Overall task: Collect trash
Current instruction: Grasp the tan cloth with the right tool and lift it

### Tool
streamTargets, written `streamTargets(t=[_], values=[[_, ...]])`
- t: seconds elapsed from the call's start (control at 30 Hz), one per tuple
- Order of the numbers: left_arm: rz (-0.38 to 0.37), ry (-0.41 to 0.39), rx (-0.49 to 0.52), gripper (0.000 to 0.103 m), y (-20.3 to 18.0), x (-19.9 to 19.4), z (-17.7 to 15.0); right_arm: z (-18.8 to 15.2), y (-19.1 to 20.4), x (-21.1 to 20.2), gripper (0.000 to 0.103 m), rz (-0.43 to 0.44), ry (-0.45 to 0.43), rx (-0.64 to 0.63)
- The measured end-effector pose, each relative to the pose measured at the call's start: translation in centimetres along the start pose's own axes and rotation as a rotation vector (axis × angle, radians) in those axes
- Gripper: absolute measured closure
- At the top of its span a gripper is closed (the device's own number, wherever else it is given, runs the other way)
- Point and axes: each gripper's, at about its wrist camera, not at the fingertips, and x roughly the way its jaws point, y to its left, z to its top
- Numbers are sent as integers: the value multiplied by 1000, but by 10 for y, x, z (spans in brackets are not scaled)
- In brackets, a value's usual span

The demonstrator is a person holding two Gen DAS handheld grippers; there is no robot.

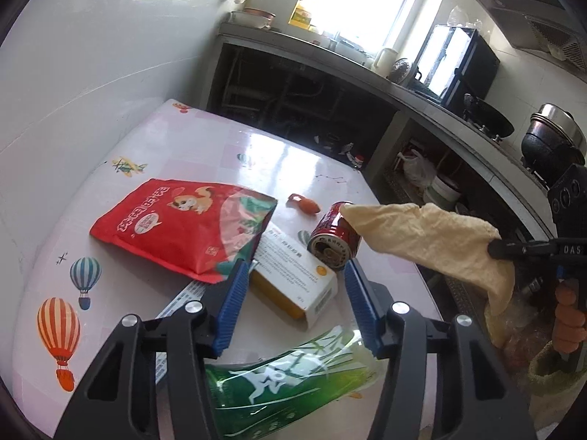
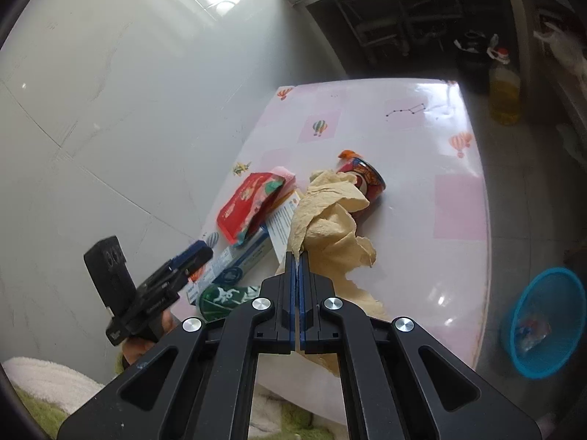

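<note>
My right gripper (image 2: 298, 256) is shut on a crumpled yellowish paper towel (image 2: 330, 220) and holds it above the table; it also shows in the left wrist view (image 1: 433, 242). My left gripper (image 1: 291, 278) is open above a white and yellow medicine box (image 1: 293, 278). Around it lie a red snack bag (image 1: 183, 227), a red can (image 1: 332, 238) on its side, a green wrapper (image 1: 290, 377) and a small orange scrap (image 1: 306, 204). The left gripper also shows in the right wrist view (image 2: 192, 253).
The table (image 2: 422, 190) has a pink balloon-print cover and stands against a white wall. A blue basket (image 2: 546, 322) with some trash stands on the floor to the right. A kitchen counter (image 1: 422, 95) with pots runs behind. An oil bottle (image 2: 504, 95) stands on the floor.
</note>
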Motion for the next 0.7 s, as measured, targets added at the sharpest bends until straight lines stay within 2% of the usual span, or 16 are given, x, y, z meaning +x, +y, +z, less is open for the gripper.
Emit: streamTargets(t=[0.17, 0.3, 0.43, 0.5, 0.57, 0.7], values=[[-69, 36, 29, 62, -22, 15, 6, -29, -21, -19, 103, -140, 52, 16], [-104, 62, 61, 63, -44, 29, 14, -46, -25, -31, 103, -206, 86, 2], [-102, 194, 133, 63, -71, 80, 30, -57, -36, -22, 102, -234, 126, 3], [-131, 273, 175, 53, -87, 111, 33, -58, -45, -15, 102, -223, 129, 26], [-74, 318, 244, 45, -105, 141, 34, -58, -56, -3, 102, -203, 126, 59], [-14, 412, 349, 41, -126, 188, 27, -55, -78, 20, 102, -165, 119, 127]])
